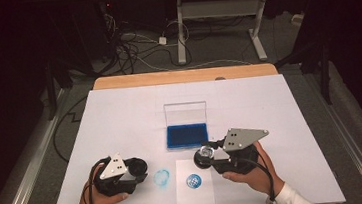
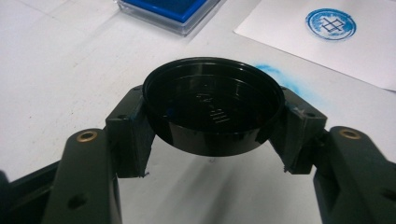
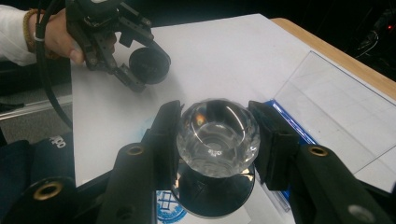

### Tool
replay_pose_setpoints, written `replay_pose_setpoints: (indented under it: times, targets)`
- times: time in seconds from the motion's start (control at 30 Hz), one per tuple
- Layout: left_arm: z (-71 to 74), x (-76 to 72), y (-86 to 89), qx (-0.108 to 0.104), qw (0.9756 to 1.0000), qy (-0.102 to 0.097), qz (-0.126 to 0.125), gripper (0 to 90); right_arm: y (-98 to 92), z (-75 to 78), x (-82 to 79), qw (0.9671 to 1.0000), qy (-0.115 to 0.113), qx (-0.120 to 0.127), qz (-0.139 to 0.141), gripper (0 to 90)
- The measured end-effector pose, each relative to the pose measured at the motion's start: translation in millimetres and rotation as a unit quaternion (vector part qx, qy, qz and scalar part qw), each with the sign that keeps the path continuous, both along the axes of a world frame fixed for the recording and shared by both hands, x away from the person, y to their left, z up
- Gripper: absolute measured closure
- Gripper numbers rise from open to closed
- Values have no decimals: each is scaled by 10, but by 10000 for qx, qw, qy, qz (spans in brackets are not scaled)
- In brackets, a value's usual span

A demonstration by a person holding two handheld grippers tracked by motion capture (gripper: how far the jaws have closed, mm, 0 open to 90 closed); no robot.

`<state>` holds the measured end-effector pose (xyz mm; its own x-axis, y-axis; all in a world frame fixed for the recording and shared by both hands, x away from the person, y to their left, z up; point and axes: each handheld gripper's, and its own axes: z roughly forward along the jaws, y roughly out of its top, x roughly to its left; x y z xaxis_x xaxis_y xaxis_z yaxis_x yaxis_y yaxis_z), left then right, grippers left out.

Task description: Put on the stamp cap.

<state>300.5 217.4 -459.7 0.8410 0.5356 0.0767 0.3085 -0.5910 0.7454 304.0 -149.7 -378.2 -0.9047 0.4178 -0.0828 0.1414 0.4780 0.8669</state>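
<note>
A round stamp with a faceted clear crystal knob and a black disc base (image 3: 215, 154) is clenched at its knob by the right tool (image 1: 213, 155), held just above the small white paper slip (image 1: 194, 195), presumably lifted off the blue circular print (image 1: 193, 181) so the mark stays unsmeared. The stamp's shallow round black plastic cap (image 2: 212, 112) is gripped across its rim by the left tool (image 1: 136, 167), kept aside, likely ready for recapping. A blue ink smudge (image 1: 162, 177) is seen on the white-covered counter (image 1: 120, 118) between the tools. The open blue ink pad in its clear hinged case (image 1: 187, 134) lies just beyond, near the right tool's path.
</note>
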Motion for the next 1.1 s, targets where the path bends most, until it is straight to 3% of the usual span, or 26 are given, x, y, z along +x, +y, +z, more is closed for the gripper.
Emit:
replay_pose_setpoints:
  times: [0.33, 0.53, 0.87, 1.1]
  targets:
    - [9, 58, -70, -33, 9999, 34, -131, 365, -67, 51, 8, 9999, -76, 120, -95, 574]
    - [20, 65, -201, -181, 9994, 104, -274, 364, -123, 87, 6, 9995, -117, 213, -177, 573]
    - [96, -65, -441, -576, 9962, 192, -619, 365, -61, 153, -55, 9993, -197, 331, -12, 573]
    - [112, -70, -658, -631, 9942, 242, -840, 365, -44, 188, -75, 9988, -185, 450, 81, 573]
